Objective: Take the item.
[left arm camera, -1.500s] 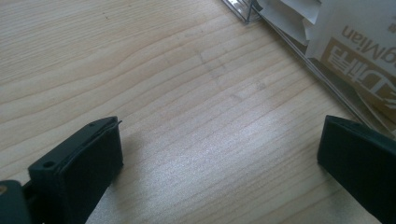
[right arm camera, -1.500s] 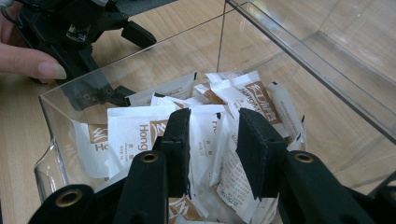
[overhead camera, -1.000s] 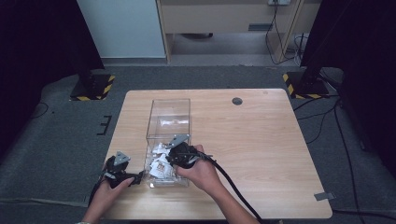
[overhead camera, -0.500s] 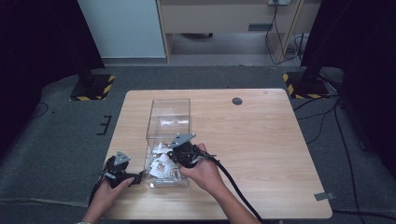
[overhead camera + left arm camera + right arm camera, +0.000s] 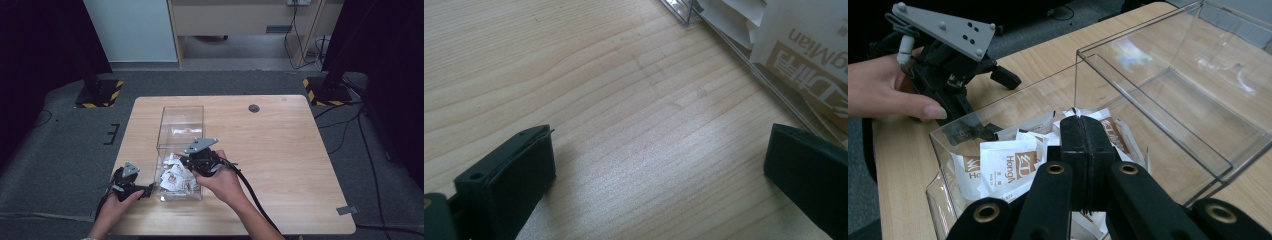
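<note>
My right gripper (image 5: 1083, 145) is pinched closed above the sachets (image 5: 1003, 167); left gripper (image 5: 659, 175) wide on the table (image 5: 589, 90). I'd lift slowly, clearing the clear box (image 5: 1168, 100).

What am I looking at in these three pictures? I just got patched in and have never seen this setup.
No robot here: a person holds a hand-operated gripper in each hand, and each gripper carries its own camera. The high view looks down on a wooden table from the person's side. On it stands a clear plastic box with two compartments; the near one holds white-and-brown sachets, the far one looks empty. The left gripper view looks along the left gripper, whose jaws are spread open over bare wood beside the box. The right gripper view looks along the right gripper, whose jaws are pressed shut above the sachets. Whether a sachet is pinched between them cannot be told.
</note>
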The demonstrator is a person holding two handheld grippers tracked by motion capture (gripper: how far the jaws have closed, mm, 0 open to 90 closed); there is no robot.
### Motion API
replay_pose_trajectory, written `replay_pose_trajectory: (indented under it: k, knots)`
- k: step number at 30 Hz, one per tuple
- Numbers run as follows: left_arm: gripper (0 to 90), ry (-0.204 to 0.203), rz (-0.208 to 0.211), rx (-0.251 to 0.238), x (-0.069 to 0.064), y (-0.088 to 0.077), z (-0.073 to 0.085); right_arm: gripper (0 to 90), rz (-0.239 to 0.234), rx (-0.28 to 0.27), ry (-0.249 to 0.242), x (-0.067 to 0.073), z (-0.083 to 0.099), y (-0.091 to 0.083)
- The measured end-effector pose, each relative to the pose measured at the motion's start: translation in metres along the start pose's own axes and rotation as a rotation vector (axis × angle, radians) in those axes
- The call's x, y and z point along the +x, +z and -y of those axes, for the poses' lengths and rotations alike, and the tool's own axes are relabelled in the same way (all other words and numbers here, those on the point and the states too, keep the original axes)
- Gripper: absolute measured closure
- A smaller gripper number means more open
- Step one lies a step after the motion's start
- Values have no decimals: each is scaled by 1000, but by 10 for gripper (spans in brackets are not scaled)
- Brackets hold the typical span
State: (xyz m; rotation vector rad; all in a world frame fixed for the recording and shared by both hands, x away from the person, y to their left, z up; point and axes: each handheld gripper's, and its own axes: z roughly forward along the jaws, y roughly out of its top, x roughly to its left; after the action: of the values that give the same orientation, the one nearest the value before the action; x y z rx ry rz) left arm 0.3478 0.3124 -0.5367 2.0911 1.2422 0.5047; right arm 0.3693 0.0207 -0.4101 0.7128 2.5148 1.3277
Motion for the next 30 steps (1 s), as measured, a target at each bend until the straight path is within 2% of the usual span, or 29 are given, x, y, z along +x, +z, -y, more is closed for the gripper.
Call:
replay_pose_trajectory:
  k: [13, 30]
  knots:
    - [0, 0, 0, 0, 0, 0, 0, 900, 23, -52, 13, -11, -7, -24]
    - [0, 0, 0, 0, 0, 0, 0, 900, 74, -54, 10, -26, -4, -42]
